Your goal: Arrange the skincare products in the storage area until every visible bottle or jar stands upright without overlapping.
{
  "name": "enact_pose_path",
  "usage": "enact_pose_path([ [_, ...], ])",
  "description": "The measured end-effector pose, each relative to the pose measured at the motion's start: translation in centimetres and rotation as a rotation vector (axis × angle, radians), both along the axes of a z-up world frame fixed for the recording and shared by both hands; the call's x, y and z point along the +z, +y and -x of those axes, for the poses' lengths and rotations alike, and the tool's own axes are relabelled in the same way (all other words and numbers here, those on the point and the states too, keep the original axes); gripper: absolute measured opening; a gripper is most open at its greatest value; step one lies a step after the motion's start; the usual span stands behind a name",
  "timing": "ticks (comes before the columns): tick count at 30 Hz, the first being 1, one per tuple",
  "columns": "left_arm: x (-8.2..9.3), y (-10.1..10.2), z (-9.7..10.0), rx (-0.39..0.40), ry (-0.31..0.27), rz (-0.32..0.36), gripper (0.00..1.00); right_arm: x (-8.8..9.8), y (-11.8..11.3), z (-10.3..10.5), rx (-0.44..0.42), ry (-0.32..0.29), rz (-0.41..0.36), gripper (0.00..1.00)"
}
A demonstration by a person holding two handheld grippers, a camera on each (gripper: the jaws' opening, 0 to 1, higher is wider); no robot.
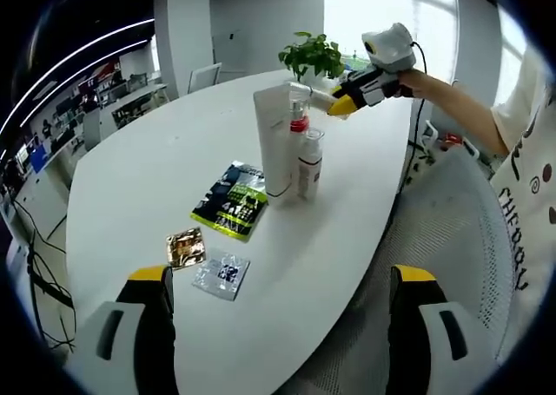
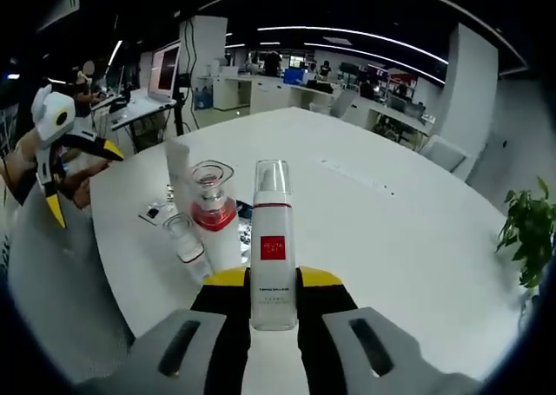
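**A:** Start at the left of the left gripper view. What lies on the white oval table (image 1: 156, 178)?

**B:** Nearest the left gripper (image 1: 278, 304), a crinkled gold foil sachet (image 1: 185, 247), and just beside it a clear plastic sachet with dark print (image 1: 221, 275). Beyond them lies a flat green and dark blue printed pouch (image 1: 233, 200). The left gripper's jaws stand wide apart above the table edge, with nothing between them.

**A:** And further right?

**B:** A tall white squeeze tube (image 1: 274, 139) stands upright next to the pouch. Close beside it stand a white bottle with a red collar (image 1: 298, 126) and a shorter white bottle with a clear cap (image 1: 309, 162). Behind them is a green potted plant (image 1: 313, 56). The right gripper (image 1: 340, 107) comes in from the right, held by a person's hand (image 1: 415, 82), its yellow tips near the top of the tube.

**A:** What does the right gripper view add?

**B:** At the far left the left gripper (image 2: 54, 143) hangs with jaws spread. Then the tube (image 2: 180, 176), the small clear-capped bottle (image 2: 185, 239) and the red-collared bottle (image 2: 213, 217). In the centre, the right gripper (image 2: 274, 291) is clamped on a white pump bottle with a red square label and clear cap (image 2: 273, 247), held upright over the table (image 2: 391, 230).
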State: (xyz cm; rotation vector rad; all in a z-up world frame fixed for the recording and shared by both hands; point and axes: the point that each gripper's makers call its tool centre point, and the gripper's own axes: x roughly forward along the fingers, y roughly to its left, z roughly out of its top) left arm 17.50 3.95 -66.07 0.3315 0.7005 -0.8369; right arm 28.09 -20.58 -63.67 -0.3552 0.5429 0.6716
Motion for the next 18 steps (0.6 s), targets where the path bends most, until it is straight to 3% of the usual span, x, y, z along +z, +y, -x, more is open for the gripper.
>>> enact_pose_path([
  [9, 0.1, -0.2, 0.2, -0.004, -0.004, 0.001, 0.96, 1.8, -0.1, 1.4, -0.024, -0.044, -0.065, 0.19],
  [18, 0.1, -0.2, 0.6, -0.008, -0.013, -0.005, 0.96, 3.2, 0.2, 2.6, -0.023, -0.077, -0.083, 0.19],
])
